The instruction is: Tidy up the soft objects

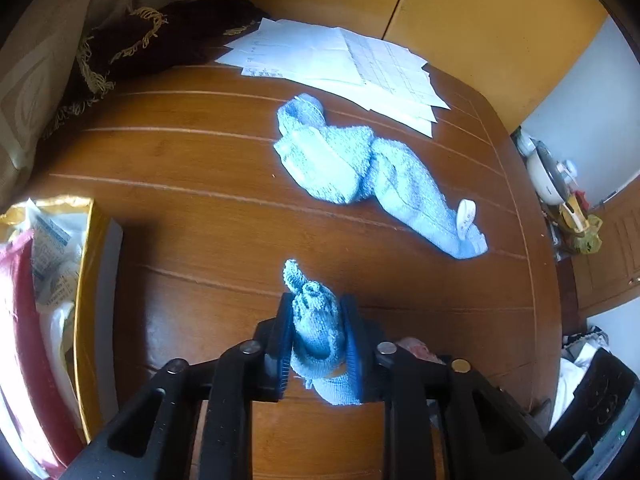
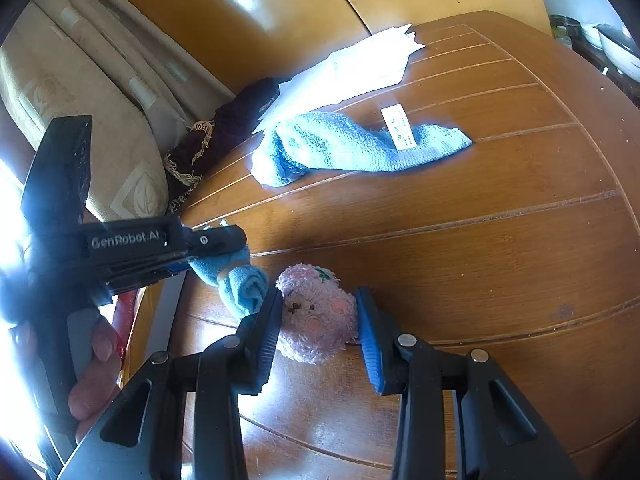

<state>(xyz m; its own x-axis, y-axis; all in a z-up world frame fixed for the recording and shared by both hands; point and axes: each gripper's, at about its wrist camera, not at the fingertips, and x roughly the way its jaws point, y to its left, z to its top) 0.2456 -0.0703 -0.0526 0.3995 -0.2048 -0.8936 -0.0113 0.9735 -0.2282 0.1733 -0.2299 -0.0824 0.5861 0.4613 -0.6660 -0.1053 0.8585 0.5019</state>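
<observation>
My left gripper (image 1: 316, 304) is shut on a small light-blue knitted piece (image 1: 316, 332), which bunches up between the pads above the wooden table (image 1: 192, 200). A larger light-blue knitted cloth (image 1: 360, 168) with a white label lies crumpled farther along the table. In the right wrist view, my right gripper (image 2: 319, 295) is shut on a pink plush toy (image 2: 320, 316) resting on the table. The left gripper (image 2: 236, 242) comes in from the left there, held by a hand, and its blue piece (image 2: 244, 284) hangs close beside the plush. The large cloth (image 2: 352, 148) lies beyond.
White papers (image 1: 340, 64) lie at the table's far edge beside a dark maroon fringed cloth (image 1: 160, 40). A gold-rimmed box (image 1: 86, 280) with packets stands at the left. A beige cushion (image 1: 32, 60) sits behind. The table's right edge (image 1: 532, 240) drops off toward kitchenware.
</observation>
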